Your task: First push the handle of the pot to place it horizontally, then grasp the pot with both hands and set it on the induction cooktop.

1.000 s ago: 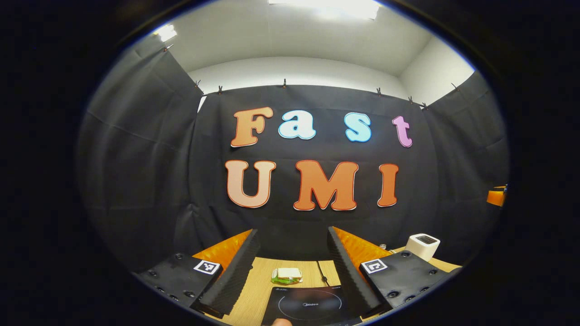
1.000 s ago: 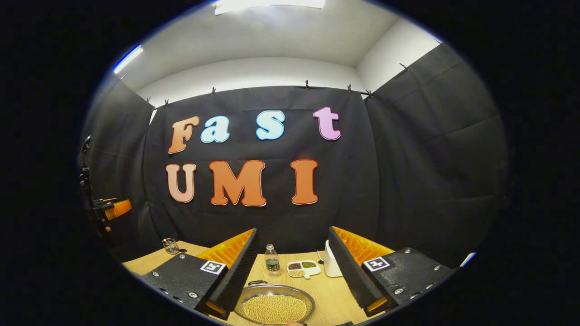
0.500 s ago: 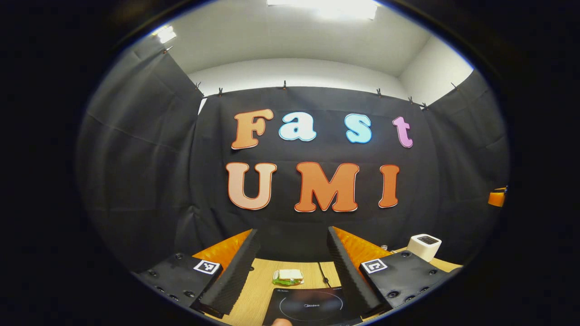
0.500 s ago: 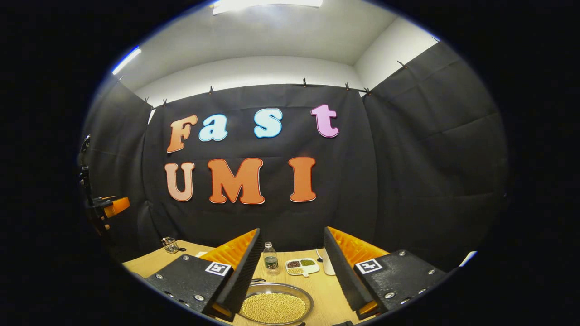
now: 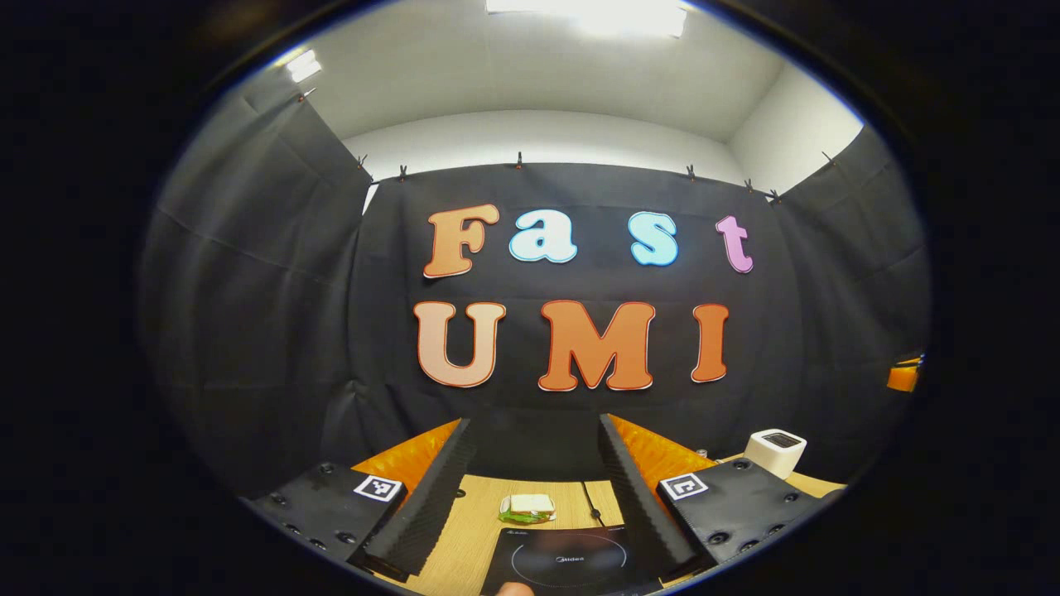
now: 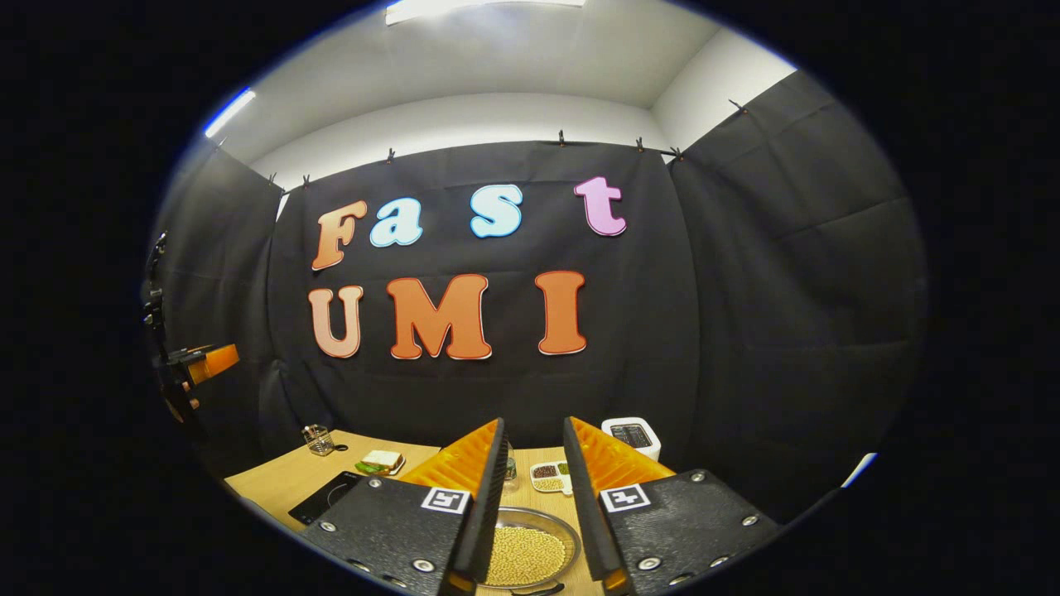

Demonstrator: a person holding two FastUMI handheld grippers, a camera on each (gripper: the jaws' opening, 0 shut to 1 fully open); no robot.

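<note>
In the right gripper view a shallow metal pot [image 6: 523, 555] full of pale yellow beans sits on the wooden table [image 6: 273, 476], low between my fingers. A dark bit of its handle [image 6: 537, 589] shows at the near rim. My right gripper [image 6: 534, 422] hovers above it with only a narrow gap between its fingers and nothing in them. The black induction cooktop [image 5: 567, 559] lies under my left gripper [image 5: 533, 422], which is wide open and holds nothing. The cooktop [image 6: 327, 497] lies to the left of the pot.
A sandwich on a plate [image 5: 528, 507] lies behind the cooktop, and a white appliance [image 5: 774, 451] stands at the back right. Behind the pot are a small bottle [image 6: 510, 468], a divided dish of beans [image 6: 551, 478] and a glass jar [image 6: 315, 439].
My right gripper's fingers have drawn much closer together, and its view has swung left, bringing the cooktop and sandwich into sight. The left gripper has barely moved.
</note>
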